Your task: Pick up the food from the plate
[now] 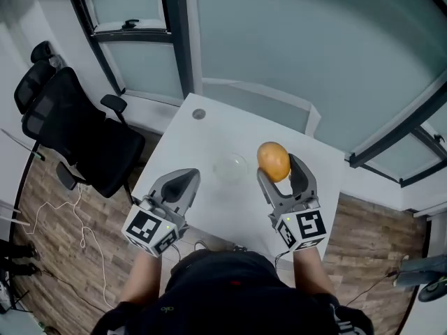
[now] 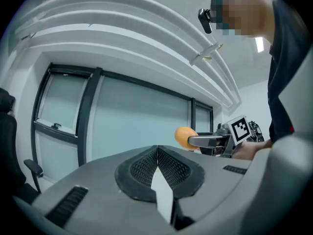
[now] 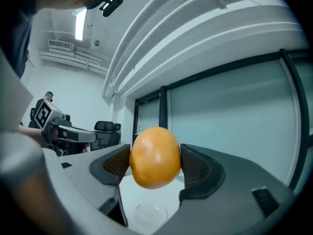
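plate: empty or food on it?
Empty. The clear plate lies bare on the white table; the orange food is clamped between the right tool's jaws, up in the air above it.

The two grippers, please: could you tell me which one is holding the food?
The right gripper: its jaws clamp the round orange food, held in the air, off the plate. The left gripper has its jaws closed together on nothing.

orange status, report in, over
Right gripper shut on orange, held up clear of the plate. Left gripper shut, empty. Plate bare, nothing in the way.
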The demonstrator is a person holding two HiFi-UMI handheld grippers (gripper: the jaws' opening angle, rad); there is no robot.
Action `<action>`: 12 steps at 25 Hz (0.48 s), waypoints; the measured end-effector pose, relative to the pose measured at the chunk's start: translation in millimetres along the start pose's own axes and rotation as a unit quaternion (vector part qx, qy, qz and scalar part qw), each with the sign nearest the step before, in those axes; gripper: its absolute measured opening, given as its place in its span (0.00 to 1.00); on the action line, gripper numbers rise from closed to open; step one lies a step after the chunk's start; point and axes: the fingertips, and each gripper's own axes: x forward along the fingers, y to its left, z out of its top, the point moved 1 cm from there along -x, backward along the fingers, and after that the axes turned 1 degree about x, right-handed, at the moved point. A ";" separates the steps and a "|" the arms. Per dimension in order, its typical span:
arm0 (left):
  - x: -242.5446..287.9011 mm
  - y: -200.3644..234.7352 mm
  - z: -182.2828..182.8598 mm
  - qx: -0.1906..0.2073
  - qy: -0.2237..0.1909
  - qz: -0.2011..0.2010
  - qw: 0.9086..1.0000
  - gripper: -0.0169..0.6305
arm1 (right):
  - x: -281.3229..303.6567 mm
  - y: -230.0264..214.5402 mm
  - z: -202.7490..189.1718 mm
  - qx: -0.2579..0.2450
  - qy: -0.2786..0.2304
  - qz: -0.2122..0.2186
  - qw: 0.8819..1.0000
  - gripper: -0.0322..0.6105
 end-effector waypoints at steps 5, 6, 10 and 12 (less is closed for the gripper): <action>4.6 -10.6 15.8 0.025 -0.012 -0.006 1.000 0.06 | -22.2 -5.0 20.5 -0.010 -0.026 -0.009 1.000 0.57; 4.9 -11.4 18.6 0.026 -0.016 -0.006 1.000 0.06 | -24.5 -6.5 21.9 -0.010 -0.027 -0.011 1.000 0.57; 4.2 -13.5 21.8 0.022 -0.021 -0.005 1.000 0.06 | -26.8 -10.6 18.7 -0.013 -0.017 -0.014 1.000 0.57; 3.4 -14.7 21.5 0.022 -0.021 -0.006 1.000 0.06 | -25.3 -11.2 13.9 -0.014 -0.008 -0.015 1.000 0.57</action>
